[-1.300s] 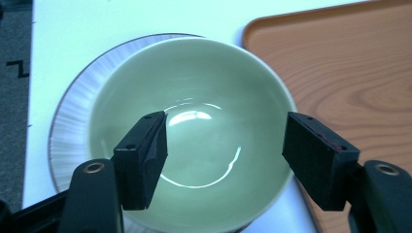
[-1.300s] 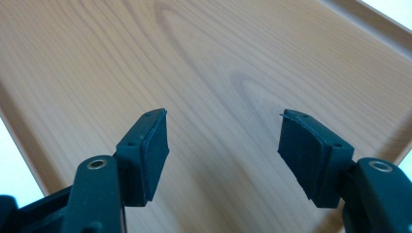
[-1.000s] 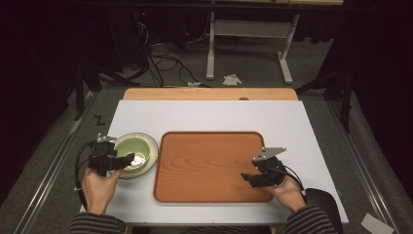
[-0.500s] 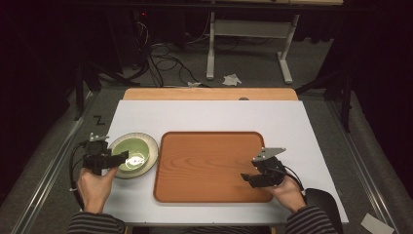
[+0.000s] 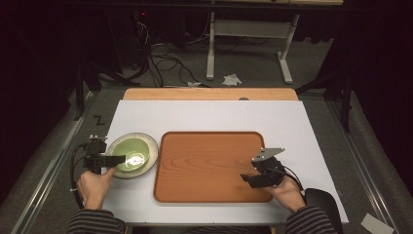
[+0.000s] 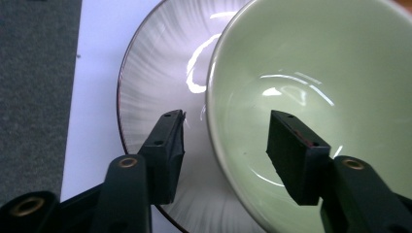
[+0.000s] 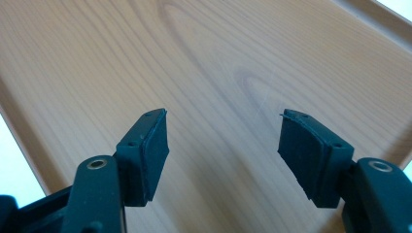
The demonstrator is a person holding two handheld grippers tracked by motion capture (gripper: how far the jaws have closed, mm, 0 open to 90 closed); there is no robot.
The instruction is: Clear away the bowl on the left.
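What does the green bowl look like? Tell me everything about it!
The bowl is pale green, shiny and smooth like glazed pottery, round and deep, with nothing in it. It stands upright on a grey streaked plate at the left of the white table, beside the wooden tray. The left gripper straddles its near rim, one jaw inside and one outside above the plate. The jaws have just been closing, but the pads do not press the rim yet.

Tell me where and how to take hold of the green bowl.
Grip the green bowl by its rim on the side nearest the left gripper, one finger inside, one outside over the plate it sits on. The rim is thin and open there, and the fingers, which have just been closing, already straddle it, though the pads don't seem to press yet.
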